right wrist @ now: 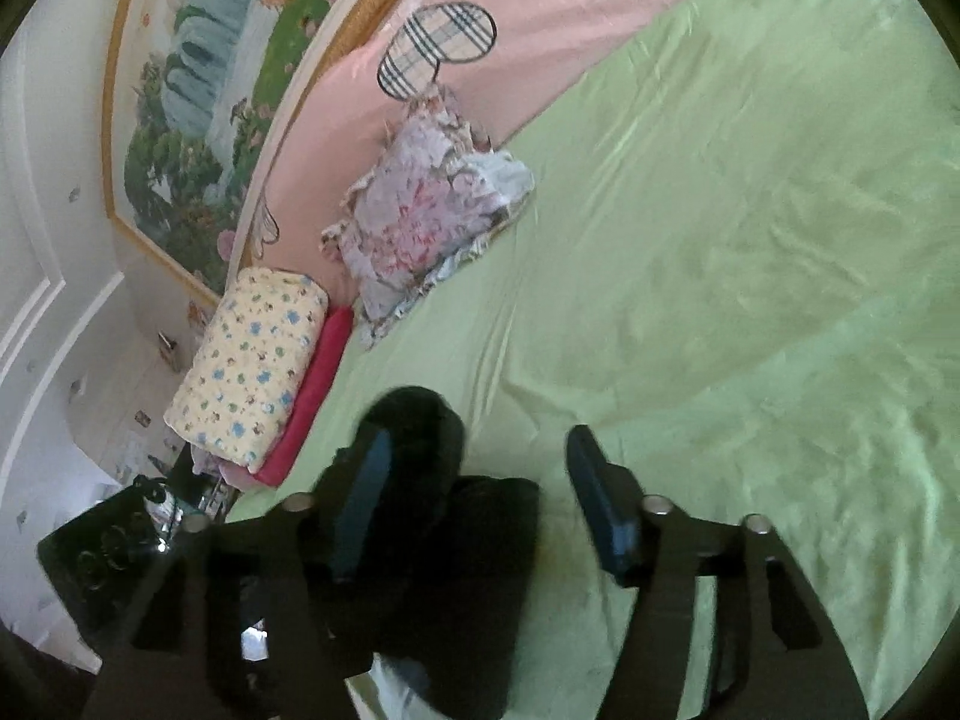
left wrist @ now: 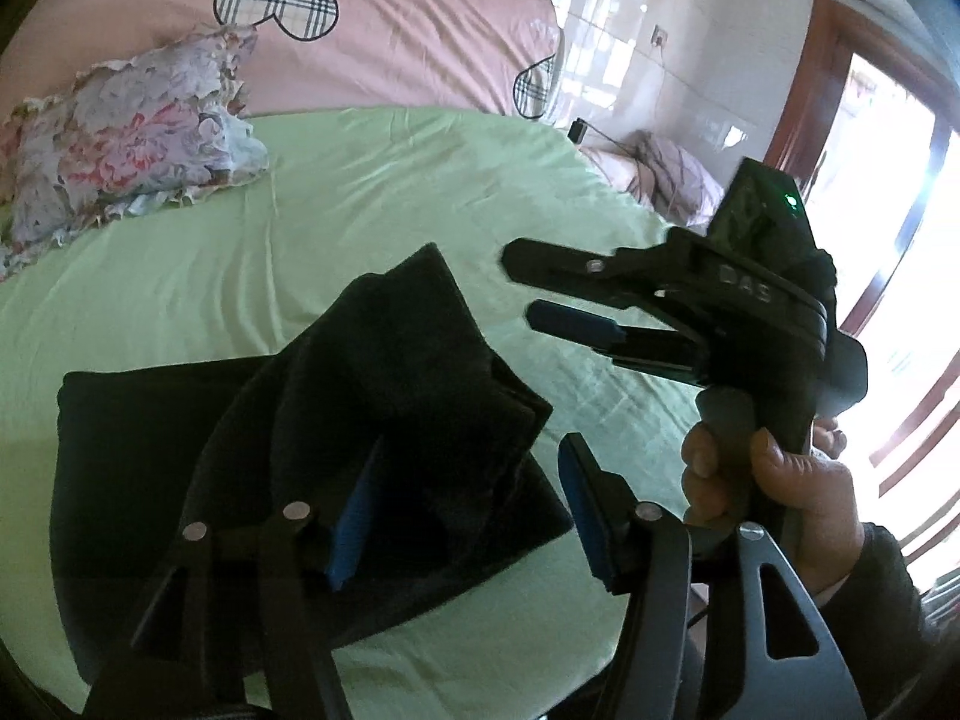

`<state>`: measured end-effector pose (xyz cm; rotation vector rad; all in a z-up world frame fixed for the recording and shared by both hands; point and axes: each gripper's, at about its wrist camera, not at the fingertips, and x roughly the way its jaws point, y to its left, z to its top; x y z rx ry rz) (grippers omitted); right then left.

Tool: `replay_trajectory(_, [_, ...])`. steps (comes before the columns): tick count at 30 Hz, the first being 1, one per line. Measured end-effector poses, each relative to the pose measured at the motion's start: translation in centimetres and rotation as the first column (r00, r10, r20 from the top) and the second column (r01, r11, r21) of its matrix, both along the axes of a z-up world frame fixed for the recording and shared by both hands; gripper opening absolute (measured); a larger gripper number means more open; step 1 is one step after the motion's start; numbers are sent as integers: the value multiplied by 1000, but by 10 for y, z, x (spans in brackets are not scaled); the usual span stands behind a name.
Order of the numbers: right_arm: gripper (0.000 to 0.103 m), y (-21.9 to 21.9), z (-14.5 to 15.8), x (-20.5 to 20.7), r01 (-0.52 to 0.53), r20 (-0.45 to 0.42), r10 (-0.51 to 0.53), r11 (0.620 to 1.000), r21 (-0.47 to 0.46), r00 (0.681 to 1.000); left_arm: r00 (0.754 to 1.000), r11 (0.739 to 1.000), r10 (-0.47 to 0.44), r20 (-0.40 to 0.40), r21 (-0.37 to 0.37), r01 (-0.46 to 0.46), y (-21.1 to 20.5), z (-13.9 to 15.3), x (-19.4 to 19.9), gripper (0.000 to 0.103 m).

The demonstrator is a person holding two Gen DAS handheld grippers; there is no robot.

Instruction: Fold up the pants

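Note:
The black pants (left wrist: 252, 420) lie folded on the green bed sheet (left wrist: 360, 210), with a bunched-up part (left wrist: 408, 348) rising in the middle. My left gripper (left wrist: 462, 510) is open just above the pants' near right side, its left finger over the cloth. My right gripper (left wrist: 522, 288) shows in the left wrist view to the right of the pants, held in a hand, fingers apart and empty. In the right wrist view the right gripper (right wrist: 474, 498) is open, with the black pants (right wrist: 444, 540) below and between its fingers.
A floral pillow (left wrist: 120, 138) lies at the back left of the bed, against a pink quilt (left wrist: 390, 42). A yellow patterned bundle (right wrist: 252, 372) on a red one sits at the bed's edge. A doorway (left wrist: 888, 180) is at the right.

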<state>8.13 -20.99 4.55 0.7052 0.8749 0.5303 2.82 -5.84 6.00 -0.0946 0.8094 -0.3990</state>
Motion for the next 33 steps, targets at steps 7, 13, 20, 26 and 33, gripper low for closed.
replay_trajectory(7, [82,7,27,-13,39,29,-37,996,-75,999,998,996,55,20,-68,-54,28,16,-15,70])
replay_trajectory(13, [87,29,39,-18,26,20,-23,987,-158,1000,992,989,121,16,-91,-119,56,23,-19,73])
replay_trajectory(20, [87,54,49,-23,21,40,-11,965,-263,999,979,972,201,21,-125,-197,87,27,-24,76])
replay_trajectory(26, [87,64,50,-25,17,29,-9,958,-286,1000,963,952,271,-9,-148,-269,116,20,-26,76])
replay_trajectory(33, [88,70,45,-22,47,-3,-51,950,-310,999,943,923,329,-50,-195,-332,148,9,-29,77])
